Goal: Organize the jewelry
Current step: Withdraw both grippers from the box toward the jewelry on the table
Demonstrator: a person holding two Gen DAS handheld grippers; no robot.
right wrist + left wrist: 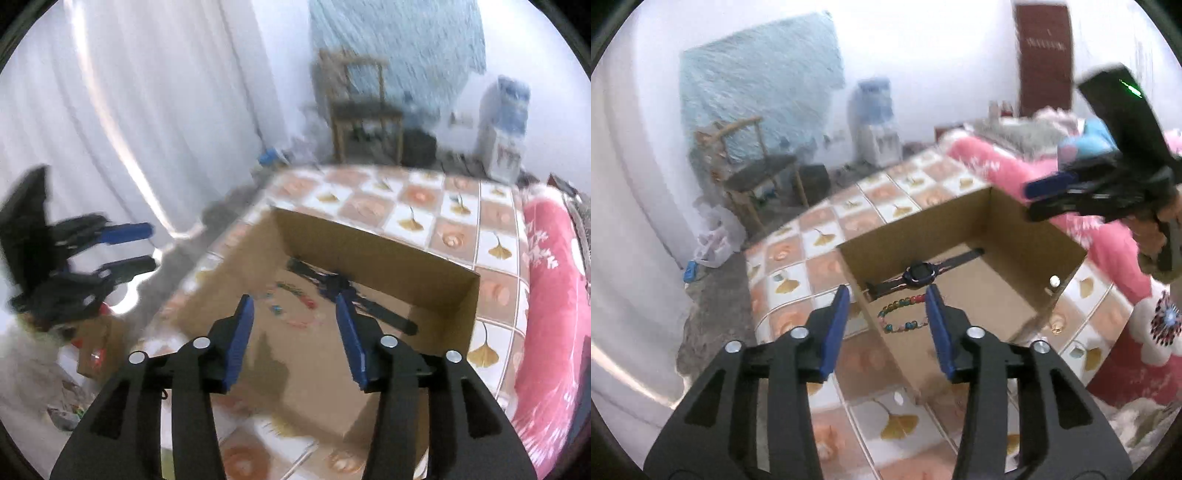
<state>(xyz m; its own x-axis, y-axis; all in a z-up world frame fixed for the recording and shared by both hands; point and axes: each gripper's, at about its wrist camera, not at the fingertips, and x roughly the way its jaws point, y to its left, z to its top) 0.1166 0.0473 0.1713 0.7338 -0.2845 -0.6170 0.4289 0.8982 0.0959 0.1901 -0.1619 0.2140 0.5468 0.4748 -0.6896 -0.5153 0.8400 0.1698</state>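
Open cardboard box (1008, 218) on bed (820, 243) with tiled leaf pattern. Inside box, on floor of it: dark watch (918, 275) stretched flat along far wall, colourful bead bracelet (903, 312) just beside, nearer camera. Left tongs (888, 295) spread apart, nothing between, up above box's near edge. Right tongs (295, 306) spread apart too, nothing pinched, above box. Pink blanket (993, 162) beside box at bed's far side. Wooden chair (757, 166) and water dispenser (873, 122) by wall. Right view blurry.
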